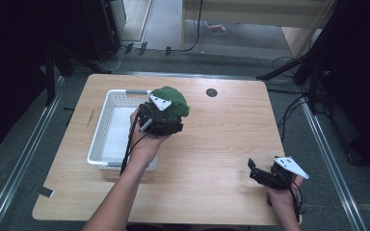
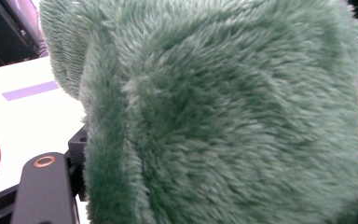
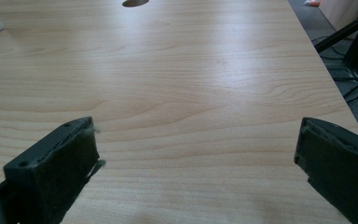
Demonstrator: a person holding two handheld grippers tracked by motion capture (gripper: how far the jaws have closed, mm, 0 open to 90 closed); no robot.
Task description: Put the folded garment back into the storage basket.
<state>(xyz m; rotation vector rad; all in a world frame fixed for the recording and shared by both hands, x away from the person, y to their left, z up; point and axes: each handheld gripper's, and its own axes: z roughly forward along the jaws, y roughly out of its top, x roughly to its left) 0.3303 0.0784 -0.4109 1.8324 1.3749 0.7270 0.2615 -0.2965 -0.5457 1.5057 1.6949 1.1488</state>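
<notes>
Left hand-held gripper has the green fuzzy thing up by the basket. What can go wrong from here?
1. The left hand-held gripper pinches only a fold of the green plush item; the soft pile may slip free before release.
2. It hangs over the white basket's right rim, so a drop here could catch the rim or land on the table.
</notes>
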